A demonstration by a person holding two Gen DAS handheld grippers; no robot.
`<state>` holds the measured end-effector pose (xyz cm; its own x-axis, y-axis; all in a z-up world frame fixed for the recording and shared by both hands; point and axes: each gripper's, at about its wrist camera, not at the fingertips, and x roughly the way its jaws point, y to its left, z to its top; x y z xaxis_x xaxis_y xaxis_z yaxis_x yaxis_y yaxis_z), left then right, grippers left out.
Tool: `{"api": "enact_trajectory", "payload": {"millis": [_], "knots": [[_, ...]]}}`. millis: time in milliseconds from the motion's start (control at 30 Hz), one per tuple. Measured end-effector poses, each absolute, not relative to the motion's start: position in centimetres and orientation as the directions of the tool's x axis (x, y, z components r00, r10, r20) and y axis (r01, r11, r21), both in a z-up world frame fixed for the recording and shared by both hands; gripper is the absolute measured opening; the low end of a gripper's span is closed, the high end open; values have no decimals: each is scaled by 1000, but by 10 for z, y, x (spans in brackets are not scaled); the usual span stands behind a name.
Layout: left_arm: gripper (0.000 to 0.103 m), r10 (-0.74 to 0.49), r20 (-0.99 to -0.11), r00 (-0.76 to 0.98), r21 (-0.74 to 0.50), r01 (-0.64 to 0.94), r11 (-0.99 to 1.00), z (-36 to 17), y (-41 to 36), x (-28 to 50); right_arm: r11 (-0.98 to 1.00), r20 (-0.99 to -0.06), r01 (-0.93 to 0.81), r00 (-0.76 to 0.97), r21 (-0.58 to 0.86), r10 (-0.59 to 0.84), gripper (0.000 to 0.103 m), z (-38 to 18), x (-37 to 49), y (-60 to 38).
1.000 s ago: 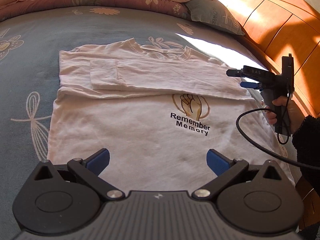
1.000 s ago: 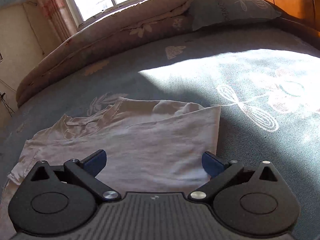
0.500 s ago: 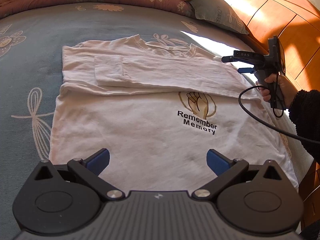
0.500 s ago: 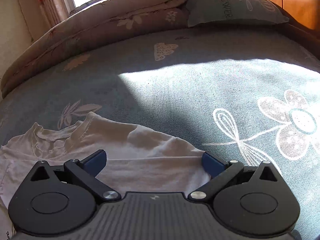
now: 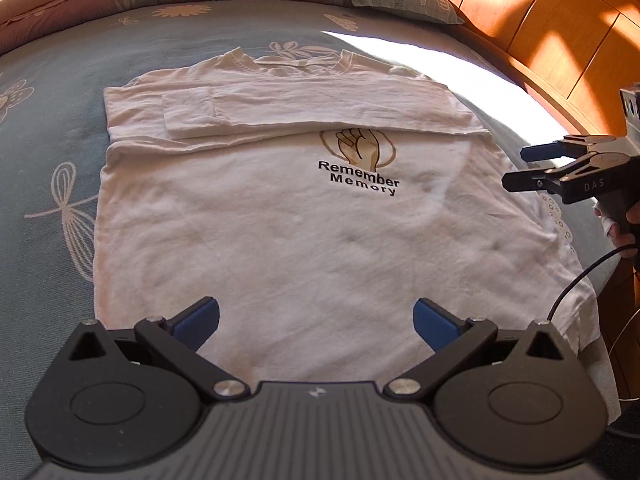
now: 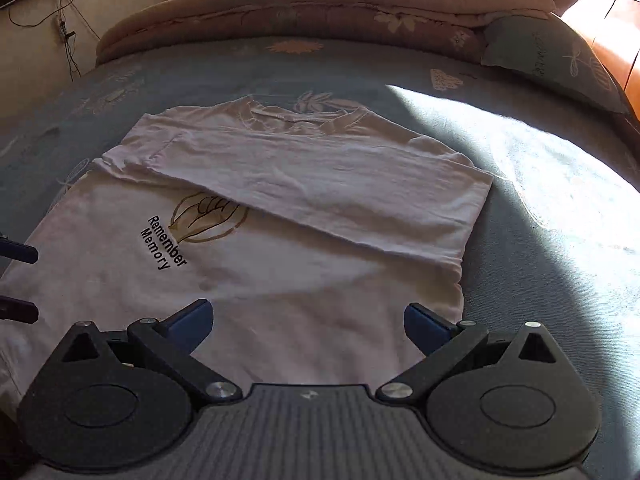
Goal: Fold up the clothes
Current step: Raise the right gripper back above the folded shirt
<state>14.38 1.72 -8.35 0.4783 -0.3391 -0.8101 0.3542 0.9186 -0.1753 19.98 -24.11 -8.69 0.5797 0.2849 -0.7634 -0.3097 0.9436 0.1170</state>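
Below, one white long-sleeved cotton shirt with a black "Remember Memory" print [image 5: 304, 232] lies flat on the blue-grey flower-patterned bedsheet [image 5: 48, 128], both sleeves folded across its far, collar end. Your two grippers grasp nothing: the left gripper [image 5: 316, 318] hovers over the near hem with jaws spread wide, and the right gripper [image 6: 308, 322] hangs over the shirt's right edge, likewise released. One grey-green printed pillow [image 6: 552, 56] lies far right, beside one rolled pink floral quilt [image 6: 320, 4].

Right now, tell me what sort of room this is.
Most likely a bedroom: the shirt lies on a bed with a rolled quilt, a pillow and a wooden headboard.
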Motion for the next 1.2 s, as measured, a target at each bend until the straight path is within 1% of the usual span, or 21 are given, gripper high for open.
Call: {"api": "enact_trajectory", "payload": {"millis": [133,200,233,333,367,467,567,667,767,833,900,1000,1033,1167,1200], "knots": [[102,-323,-829,457,-157,364,918,-97,17,129,934,-795,-342,535,106,286,103,-102,149,-224],[102,-310,-827,468,-127,382,915,-98,18,119,947,-808,-285,518,147,281,103,-116,144,-228],[102,-304,-830,468,-123,378,918,-97,19,117,950,-800,-275,532,146,277,103,-116,141,-230],[102,-330,-825,459,-168,358,919,-90,27,118,955,-800,-248,533,164,276,103,-108,147,-237],[102,-324,-818,475,-162,351,922,-87,30,119,956,-792,-245,544,164,276,103,-102,153,-241],[102,-292,-790,539,-130,318,939,-74,36,127,966,-750,-223,616,128,242,103,-79,188,-251],[102,-282,-752,596,-143,270,952,-62,45,139,970,-680,-213,694,121,237,103,-58,232,-256],[102,-277,-724,631,-170,226,959,-56,55,150,958,-633,-232,719,168,285,103,-52,285,-256],[102,-273,-710,649,-192,194,962,-56,62,159,933,-605,-230,713,275,354,103,-62,348,-259],[102,-274,-709,650,-204,183,962,-60,66,164,919,-614,-212,690,333,382,103,-77,387,-261],[102,-277,-711,646,-216,174,961,-64,68,169,921,-641,-185,671,343,373,103,-95,416,-259],[102,-283,-720,633,-230,168,959,-72,70,175,942,-683,-153,655,300,324,103,-122,445,-254],[102,-285,-722,630,-230,169,958,-74,70,176,949,-669,-169,677,266,308,103,-123,448,-253],[102,-288,-727,624,-229,175,958,-81,69,180,970,-687,-115,688,213,233,103,-116,459,-256],[102,-287,-727,624,-226,176,958,-81,69,180,965,-683,-118,686,234,249,103,-110,453,-259]]}}
